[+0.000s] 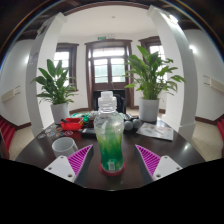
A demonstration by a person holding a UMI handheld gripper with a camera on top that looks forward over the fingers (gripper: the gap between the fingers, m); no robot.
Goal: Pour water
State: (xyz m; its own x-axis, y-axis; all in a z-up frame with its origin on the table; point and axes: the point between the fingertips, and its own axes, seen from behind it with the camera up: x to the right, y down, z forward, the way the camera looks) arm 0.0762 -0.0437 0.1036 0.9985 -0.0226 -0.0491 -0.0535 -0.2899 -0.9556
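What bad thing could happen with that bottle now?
The bottle stands between the gripper fingers with gaps at both sides, so closing off-centre could tip it over. Its cap looks on, so pouring may fail until it's off. The cup sits close beside it and could get bumped.

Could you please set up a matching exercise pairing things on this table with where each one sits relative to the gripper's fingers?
Things:
1. bottle
2. white cup
3. red item
4. paper

Places:
A. far side of the table, behind the white cup
B. between the open fingers, gaps either side
C. beyond the right finger
D. just ahead of the left finger

Pairs: 1-B, 2-D, 3-A, 4-C
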